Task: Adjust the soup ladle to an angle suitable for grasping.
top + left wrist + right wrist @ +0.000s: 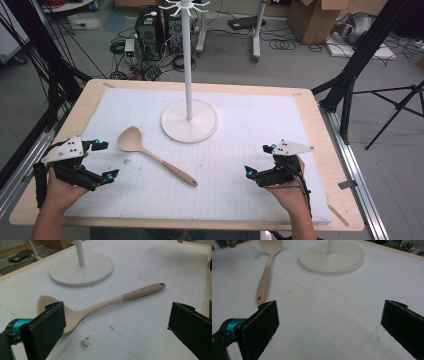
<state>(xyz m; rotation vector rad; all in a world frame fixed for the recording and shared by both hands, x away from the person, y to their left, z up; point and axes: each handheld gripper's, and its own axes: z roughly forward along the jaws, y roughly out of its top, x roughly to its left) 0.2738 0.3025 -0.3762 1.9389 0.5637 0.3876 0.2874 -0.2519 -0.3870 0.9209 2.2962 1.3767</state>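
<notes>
We see open white mat on the table across its whole right half, and nothing lies between our right claw and the far edge. Our left claw, jaws spread wide, has the spoon just beside it; the spoon lies flat and slants from the left towards the middle, crossing the path between the two claws. Behind its bowl the stand rises, its round base taking up the middle of the far mat and its pole upright. Between spoon handle and right claw the mat is bare.
</notes>
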